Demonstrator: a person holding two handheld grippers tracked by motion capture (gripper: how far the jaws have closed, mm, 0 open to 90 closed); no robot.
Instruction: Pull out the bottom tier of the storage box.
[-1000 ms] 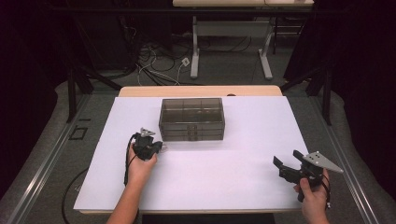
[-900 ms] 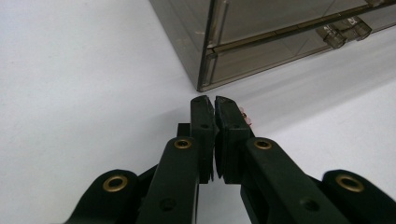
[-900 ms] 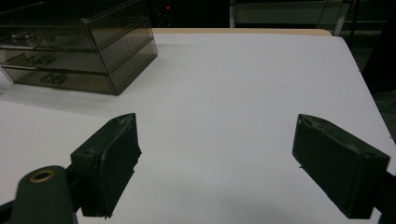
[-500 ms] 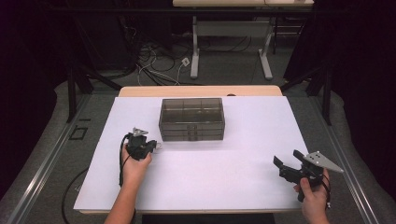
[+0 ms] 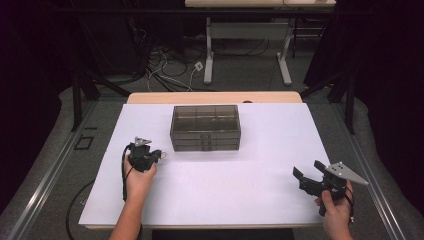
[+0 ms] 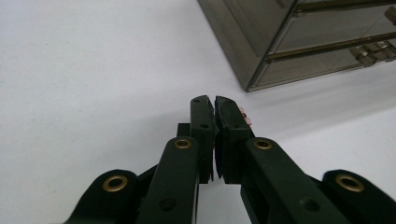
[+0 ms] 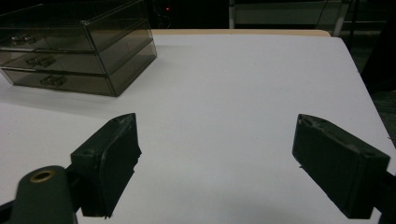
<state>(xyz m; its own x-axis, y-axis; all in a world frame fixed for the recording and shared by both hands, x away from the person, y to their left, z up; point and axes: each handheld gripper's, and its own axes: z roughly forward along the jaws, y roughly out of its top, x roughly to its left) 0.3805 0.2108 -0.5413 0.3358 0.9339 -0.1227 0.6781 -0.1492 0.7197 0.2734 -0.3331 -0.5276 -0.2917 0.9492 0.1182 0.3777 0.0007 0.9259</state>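
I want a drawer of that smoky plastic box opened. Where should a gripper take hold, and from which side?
Grip a small handle on a drawer front of the drawer box, coming level from the person's side. The fronts face that way, and the handles stick out as the only graspable part. The open right gripper is free.

Your left gripper [image 6: 214, 103] was black with brass rivets; your right gripper [image 5: 311, 176] wore a grey three-cornered plate; your forearms were unsleeved.
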